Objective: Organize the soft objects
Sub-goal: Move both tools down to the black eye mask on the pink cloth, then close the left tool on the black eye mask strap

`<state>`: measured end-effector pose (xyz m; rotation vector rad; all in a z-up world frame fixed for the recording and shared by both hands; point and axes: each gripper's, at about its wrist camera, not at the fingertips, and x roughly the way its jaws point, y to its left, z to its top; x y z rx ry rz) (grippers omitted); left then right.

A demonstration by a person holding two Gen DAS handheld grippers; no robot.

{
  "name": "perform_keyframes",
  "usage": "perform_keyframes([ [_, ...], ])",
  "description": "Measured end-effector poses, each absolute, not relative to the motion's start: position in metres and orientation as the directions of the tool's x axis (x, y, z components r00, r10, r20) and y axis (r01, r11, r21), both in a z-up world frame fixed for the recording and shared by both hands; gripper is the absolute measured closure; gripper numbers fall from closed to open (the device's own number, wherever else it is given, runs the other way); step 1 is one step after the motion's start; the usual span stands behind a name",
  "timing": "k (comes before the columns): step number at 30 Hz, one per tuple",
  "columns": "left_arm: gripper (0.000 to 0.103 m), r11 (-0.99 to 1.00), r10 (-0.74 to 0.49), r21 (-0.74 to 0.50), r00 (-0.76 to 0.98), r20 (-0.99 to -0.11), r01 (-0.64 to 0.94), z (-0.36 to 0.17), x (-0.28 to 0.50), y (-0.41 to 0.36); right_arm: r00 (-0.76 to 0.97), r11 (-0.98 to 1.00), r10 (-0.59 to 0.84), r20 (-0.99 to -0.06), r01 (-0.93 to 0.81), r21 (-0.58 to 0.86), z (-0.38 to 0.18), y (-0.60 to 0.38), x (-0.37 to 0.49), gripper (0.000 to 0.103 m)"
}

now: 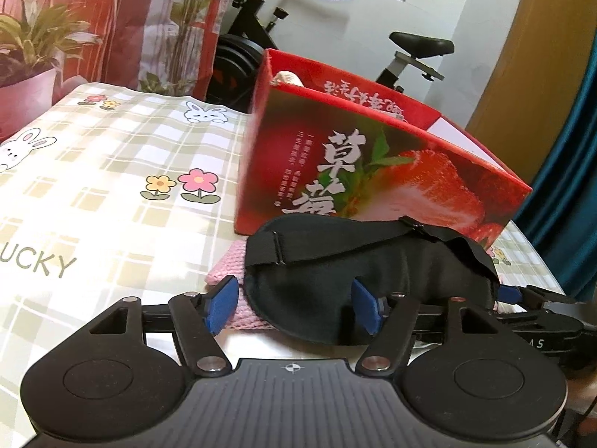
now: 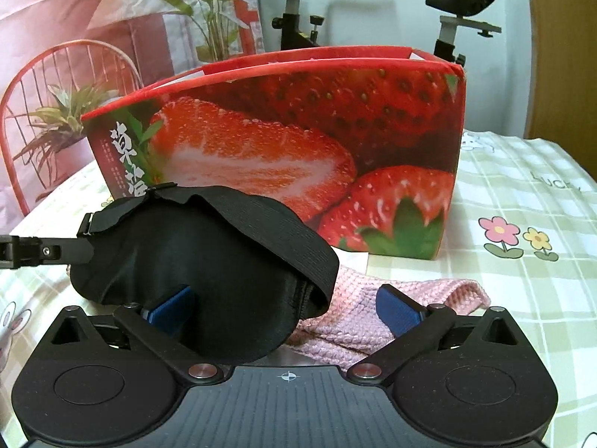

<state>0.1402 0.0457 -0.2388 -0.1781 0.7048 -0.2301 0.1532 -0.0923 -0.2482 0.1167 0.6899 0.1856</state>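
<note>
You had both tools down low at the black eye mask (image 1: 358,272), one at each end, which reads as a two-handed approach to a floppy thing that would sag from a single pinch. Your left tool (image 1: 294,306) stood partly open, its blue pads (image 1: 223,304) set either side of the mask's left lobe, with no clear pressing that I could see. Your right tool (image 2: 287,308) was spread wide, one pad tucked against the mask's underside and the other out over the pink knitted cloth (image 2: 377,310), so it held nothing either. The mask lay draped on top of that cloth, its elastic strap (image 2: 283,239) looped across the back, and both rested on the table under a checked cloth printed with rabbits and flowers (image 1: 112,171). Just behind them stood the red strawberry box (image 2: 298,142), open at the top, which I judge was where the soft things were meant to go; something pale (image 1: 287,76) showed over its far rim, too little to name. The cloth underneath was the likely nuisance: a closing pad could have caught it along with the mask. The box wall stood close ahead, so the mask would have needed lifting clear over its edge. An exercise bike (image 1: 410,48) and a patterned curtain (image 1: 123,26) stood well behind, out of the way.
</note>
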Motion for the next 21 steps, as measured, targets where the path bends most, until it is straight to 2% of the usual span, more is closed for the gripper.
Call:
perform_keyframes([
  [8,0.034,0.949,-0.282,-0.294,0.736,-0.615,0.118,-0.242,0.148,0.056,0.756,0.978,0.206,-0.621,-0.131,0.164,-0.249,-0.093,0.152,0.000],
  [17,0.036,0.900,-0.388,-0.407,0.719,-0.577,0.159,-0.245,0.169,0.059,0.757,0.978,0.203,-0.621,-0.132,0.159,-0.249,-0.091,0.153,0.000],
  [21,0.049,0.882,-0.408,-0.448,0.709,-0.574,0.145,-0.245,0.167,0.066,0.757,0.978,0.204,-0.621,-0.132,0.160,-0.249,-0.092,0.153,0.000],
])
